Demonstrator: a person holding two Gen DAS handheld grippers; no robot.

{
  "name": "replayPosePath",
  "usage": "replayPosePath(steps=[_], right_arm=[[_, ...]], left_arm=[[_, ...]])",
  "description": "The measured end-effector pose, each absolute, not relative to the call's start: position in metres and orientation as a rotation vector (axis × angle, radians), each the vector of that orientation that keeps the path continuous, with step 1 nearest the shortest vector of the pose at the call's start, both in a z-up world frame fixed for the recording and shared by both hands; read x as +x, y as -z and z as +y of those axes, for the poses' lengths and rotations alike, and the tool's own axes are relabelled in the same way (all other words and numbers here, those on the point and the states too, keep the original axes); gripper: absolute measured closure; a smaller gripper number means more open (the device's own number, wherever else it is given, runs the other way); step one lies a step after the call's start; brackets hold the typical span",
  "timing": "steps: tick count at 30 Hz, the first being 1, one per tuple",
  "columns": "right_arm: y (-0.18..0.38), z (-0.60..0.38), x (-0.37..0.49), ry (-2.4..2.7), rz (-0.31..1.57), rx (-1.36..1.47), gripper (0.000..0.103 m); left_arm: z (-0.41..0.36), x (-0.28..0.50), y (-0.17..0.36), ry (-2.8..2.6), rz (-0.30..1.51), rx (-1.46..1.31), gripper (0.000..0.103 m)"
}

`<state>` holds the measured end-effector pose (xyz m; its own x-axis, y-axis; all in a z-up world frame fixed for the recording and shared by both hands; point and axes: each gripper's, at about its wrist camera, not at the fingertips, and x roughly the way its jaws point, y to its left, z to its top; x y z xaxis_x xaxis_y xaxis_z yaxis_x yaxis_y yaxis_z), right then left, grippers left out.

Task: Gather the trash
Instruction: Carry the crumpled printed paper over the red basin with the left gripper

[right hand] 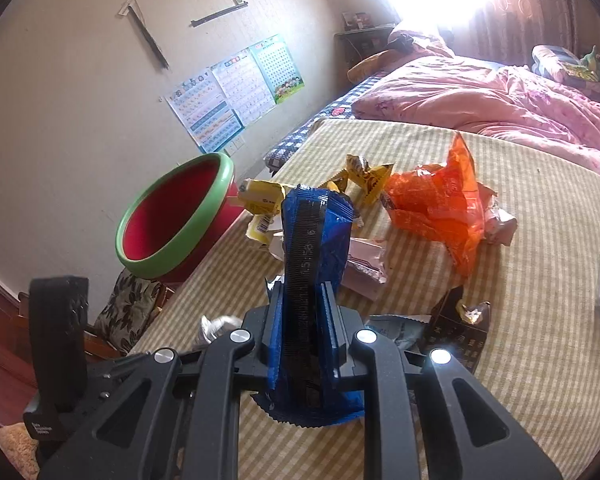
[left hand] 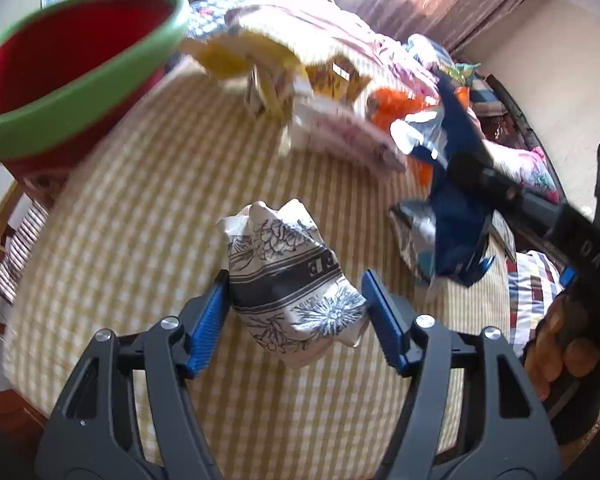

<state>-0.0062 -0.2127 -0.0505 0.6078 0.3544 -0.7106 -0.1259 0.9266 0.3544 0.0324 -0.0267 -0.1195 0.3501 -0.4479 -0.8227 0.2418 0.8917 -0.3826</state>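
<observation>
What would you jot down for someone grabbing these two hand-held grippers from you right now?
Left gripper: open, fingers either side of a crumpled floral-print paper wad on the checked bed cover.
Right gripper: shut on a blue snack wrapper, lifted off the bed.
Red and green bin stands at the bed's edge; nothing visible inside.
Left: bin both, then the orange bag, yellow wrappers and other scraps.

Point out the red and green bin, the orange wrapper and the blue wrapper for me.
Red and green bin (right hand: 220, 170): right wrist view, on its green rim.
Orange wrapper (right hand: 440, 204): right wrist view, on its crumpled middle.
Blue wrapper (right hand: 334, 236): right wrist view, on its upper part, above the right hand-held gripper (right hand: 302, 332).
</observation>
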Motion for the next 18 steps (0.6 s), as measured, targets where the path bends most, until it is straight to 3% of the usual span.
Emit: replayPosePath(steps=[18], right_arm=[[0.032,-0.203,-0.007,-0.309,0.831,0.280,0.083]], left_arm=[[0.007,0.044,0.061,0.317,0.890,-0.145,0.039]])
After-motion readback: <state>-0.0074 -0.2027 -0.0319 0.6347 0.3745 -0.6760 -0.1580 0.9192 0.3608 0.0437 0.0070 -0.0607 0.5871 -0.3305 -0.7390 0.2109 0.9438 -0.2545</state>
